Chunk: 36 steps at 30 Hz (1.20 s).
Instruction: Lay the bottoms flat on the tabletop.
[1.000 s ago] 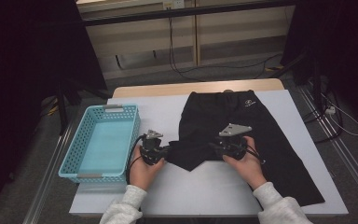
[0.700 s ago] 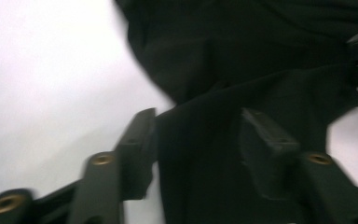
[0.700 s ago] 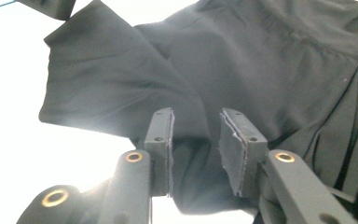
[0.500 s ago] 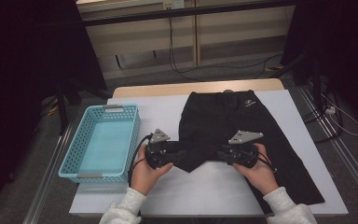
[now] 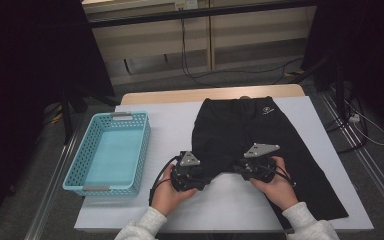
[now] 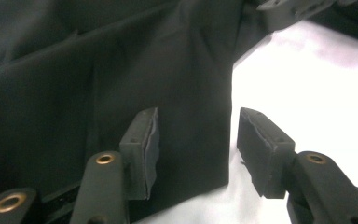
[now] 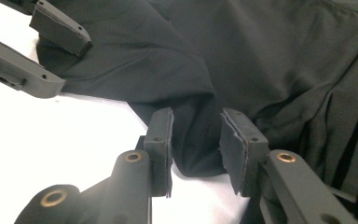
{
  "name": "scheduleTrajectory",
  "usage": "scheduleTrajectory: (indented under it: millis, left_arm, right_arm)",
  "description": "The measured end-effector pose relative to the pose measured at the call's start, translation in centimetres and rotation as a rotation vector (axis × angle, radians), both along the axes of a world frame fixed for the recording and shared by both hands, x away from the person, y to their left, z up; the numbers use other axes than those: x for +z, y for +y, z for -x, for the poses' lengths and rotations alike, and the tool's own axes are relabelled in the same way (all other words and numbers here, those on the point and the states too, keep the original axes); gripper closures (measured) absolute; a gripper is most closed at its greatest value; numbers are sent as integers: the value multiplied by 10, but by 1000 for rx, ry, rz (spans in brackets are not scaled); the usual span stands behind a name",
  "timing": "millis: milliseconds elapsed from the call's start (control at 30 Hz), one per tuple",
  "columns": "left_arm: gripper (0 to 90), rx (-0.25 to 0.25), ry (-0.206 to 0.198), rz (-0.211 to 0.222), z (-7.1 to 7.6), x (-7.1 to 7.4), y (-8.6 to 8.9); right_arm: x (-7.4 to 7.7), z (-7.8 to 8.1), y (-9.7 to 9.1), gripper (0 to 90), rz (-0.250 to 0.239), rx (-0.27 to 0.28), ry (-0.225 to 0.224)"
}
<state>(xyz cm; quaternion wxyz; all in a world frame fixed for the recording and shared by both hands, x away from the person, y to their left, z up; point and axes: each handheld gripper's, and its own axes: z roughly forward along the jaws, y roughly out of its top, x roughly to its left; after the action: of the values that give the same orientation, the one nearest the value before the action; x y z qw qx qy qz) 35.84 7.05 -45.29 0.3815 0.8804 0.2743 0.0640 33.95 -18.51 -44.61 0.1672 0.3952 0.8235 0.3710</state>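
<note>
Blue basket [image 5: 111, 152] at left of the white table [image 5: 230, 205]. Left gripper [image 6: 193, 144], jaws just parted and now narrowing, straddles a hem of the black shorts [image 5: 245, 135] at centre; right gripper [image 7: 196, 140] pinches a fold.

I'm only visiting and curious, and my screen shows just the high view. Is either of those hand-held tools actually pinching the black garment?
Observer: Yes. In the right gripper view, the right gripper has a bunched fold of the black garment between its pads, and they press on it.
Operator: And the left one?
Observer: The left gripper is open; its jaws have just been opening, then closing a little. The garment's edge lies loose between them, with one pad over the cloth and the other over the white table.
</note>
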Motion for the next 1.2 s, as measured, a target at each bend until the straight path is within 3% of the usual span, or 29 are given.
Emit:
scheduleTrajectory:
  millis: [67,200,333,400,467,567,700,900,1100,1200]
  left_arm:
    - [612,-1,-36,-32,1,0,-2]
    - [874,13,9,-37,0,3,-1]
    - [891,26,47,-26,-1,5,-1]
    - [892,26,110,40,-2,8,1]
    - [892,35,123,83,-4,16,4]
    - [891,52,158,190,-8,32,16]
    - [891,113,156,254,-17,40,33]
    - [889,206,171,255,-34,22,46]
    - [887,217,159,209,-40,12,41]
    - [887,218,158,183,-41,9,39]
  right_arm:
    - [0,0,0,642,0,2,0]
    - [-1,-1,0,647,-3,-4,12]
    - [0,1,2,660,-12,9,23]
    - [0,1,5,668,-2,16,25]
    - [-2,0,7,714,14,13,34]
    - [-5,-1,8,821,25,42,59]
    - [0,0,6,887,8,73,67]
    - [4,-1,1,891,7,96,77]
    - [2,-4,4,843,49,63,40]
    - [0,-8,4,823,44,37,27]
